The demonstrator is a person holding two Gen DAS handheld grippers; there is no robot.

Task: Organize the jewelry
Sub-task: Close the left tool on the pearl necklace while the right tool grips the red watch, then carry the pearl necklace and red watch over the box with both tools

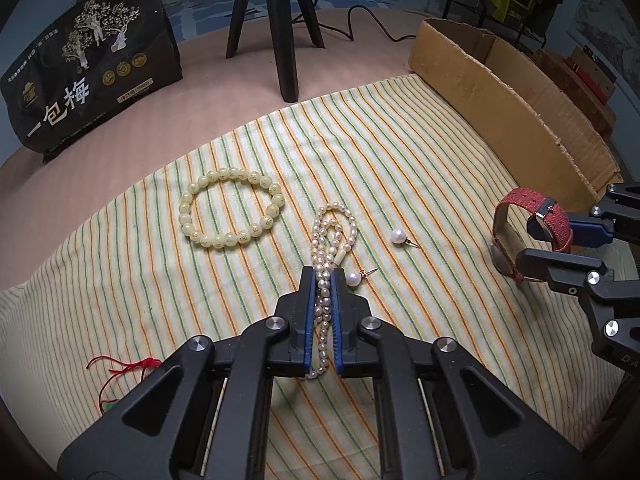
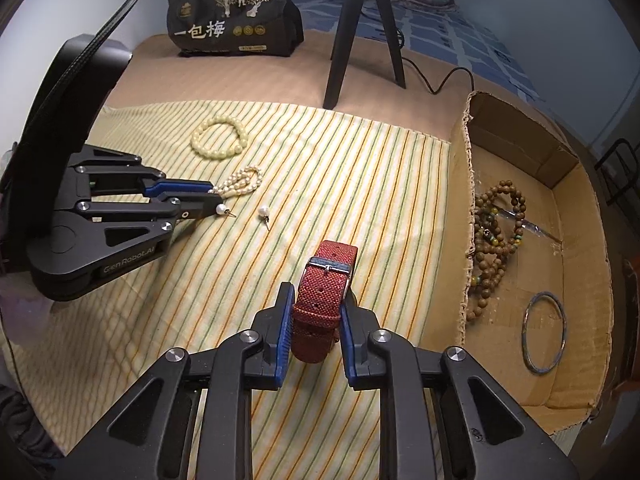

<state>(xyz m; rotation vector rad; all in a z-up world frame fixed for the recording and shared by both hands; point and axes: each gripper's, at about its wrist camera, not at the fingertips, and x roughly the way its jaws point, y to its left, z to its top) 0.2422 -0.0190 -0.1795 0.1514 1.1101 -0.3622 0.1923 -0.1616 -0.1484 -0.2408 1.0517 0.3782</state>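
A white pearl necklace [image 1: 334, 224] lies looped on the striped cloth [image 1: 400, 152], and my left gripper [image 1: 323, 276] is shut on its strands. The same necklace [image 2: 244, 182] and left gripper [image 2: 216, 200] show at the left of the right wrist view. A red woven watch [image 2: 325, 286] stands between the blue pads of my right gripper [image 2: 318, 295], which is shut on its strap. From the left wrist view the watch [image 1: 536, 206] and right gripper [image 1: 528, 240] sit at the far right. A pale green bead bracelet [image 1: 230, 212] and two pearl earrings [image 1: 399, 236] [image 1: 354, 279] lie loose on the cloth.
An open cardboard box [image 2: 580, 240] at the right holds a brown bead necklace [image 2: 492, 240] and a thin bangle [image 2: 545, 332]. A black bag [image 1: 88, 72] and a tripod [image 1: 280, 20] stand behind the cloth. A red cord [image 1: 120, 364] lies near the left edge.
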